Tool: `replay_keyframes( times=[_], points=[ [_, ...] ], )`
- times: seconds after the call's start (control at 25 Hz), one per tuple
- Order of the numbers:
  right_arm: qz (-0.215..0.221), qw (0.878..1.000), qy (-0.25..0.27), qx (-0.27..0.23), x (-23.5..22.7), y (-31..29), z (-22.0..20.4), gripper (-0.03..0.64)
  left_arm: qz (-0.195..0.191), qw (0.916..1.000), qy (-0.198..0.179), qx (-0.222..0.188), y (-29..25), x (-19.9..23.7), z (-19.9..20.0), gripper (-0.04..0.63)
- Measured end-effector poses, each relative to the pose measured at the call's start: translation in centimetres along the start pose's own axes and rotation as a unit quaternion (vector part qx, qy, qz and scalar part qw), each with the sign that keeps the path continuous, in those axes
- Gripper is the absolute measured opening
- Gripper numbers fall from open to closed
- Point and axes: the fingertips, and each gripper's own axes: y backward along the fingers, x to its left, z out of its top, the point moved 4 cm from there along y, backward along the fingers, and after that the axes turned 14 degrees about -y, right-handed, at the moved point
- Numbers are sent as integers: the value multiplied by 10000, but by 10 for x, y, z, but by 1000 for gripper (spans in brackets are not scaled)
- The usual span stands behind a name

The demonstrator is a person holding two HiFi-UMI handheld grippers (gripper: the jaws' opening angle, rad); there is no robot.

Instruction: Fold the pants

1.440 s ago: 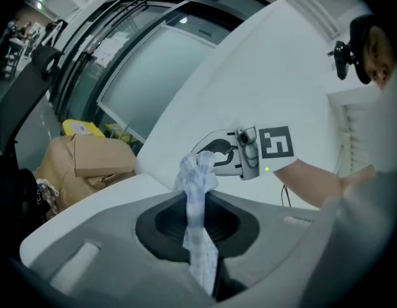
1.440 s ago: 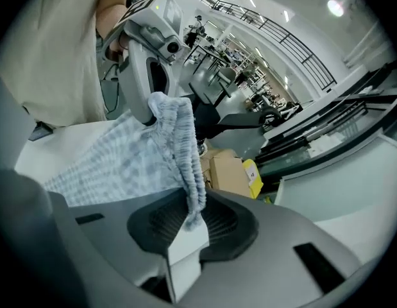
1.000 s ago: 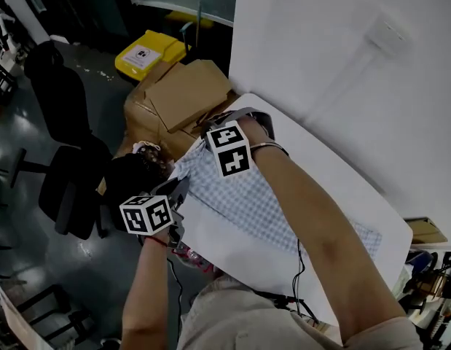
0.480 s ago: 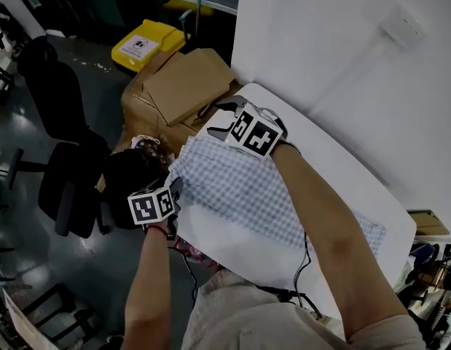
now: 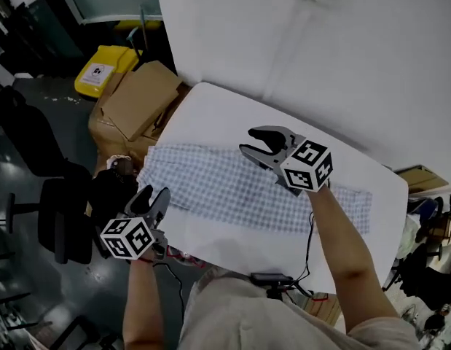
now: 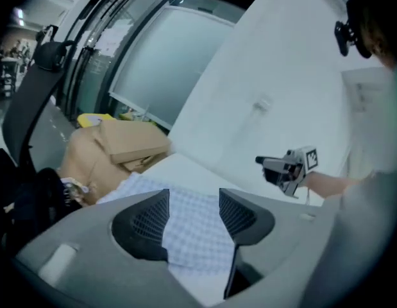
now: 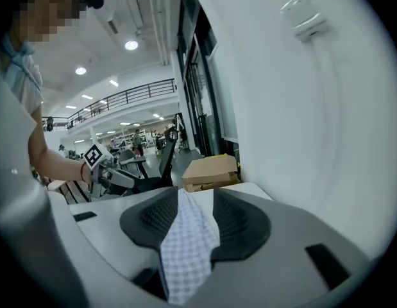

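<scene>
Checked pants (image 5: 232, 188) show whole only from my head view; left gripper (image 6: 193, 201) jaws just widened, right gripper (image 7: 195, 201) jaws just narrowed, both apart and empty.

1. The table (image 5: 210, 111) had a bare white strip behind the pants (image 5: 210, 184), along the wall, and a hand could pass there freely.
2. The wall (image 5: 298, 42) stood just behind the table's far edge and closed that side.
3. Cardboard boxes (image 5: 134, 100) stood just beside the left end of the table, with a yellow bin (image 5: 101, 71) beyond them. They blocked a low way in from that end.
4. Black chairs (image 5: 54, 217) stood on the floor near the left front corner.
5. In front of the pants, another bare strip of table was free, up to the person's body.
</scene>
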Motion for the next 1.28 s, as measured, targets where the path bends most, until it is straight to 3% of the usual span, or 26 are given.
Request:
replay_keyframes(
  times=[0.16,0.28,0.84,0.96,1.28],
  points=[
    [-340,9974,-495,-390,9,58,-42,125,-1047,9943,-133,-126,-32,-79,17,247],
    [-499,9935,-832,-594,19,88,-69,119,-1542,9875,-339,6,-50,-135,13,246],
    [-1473,9692,-1730,-948,24,216,-177,97,-2671,9522,-1214,849,-96,-304,-36,187],
    [-1740,9590,-1981,-1037,16,248,-201,93,-2925,9386,-1522,1018,-106,-338,-45,158],
    [-2553,9275,-2483,-1132,-14,334,-261,95,-3654,8872,-2425,1432,-145,-434,-63,139]
  ],
)
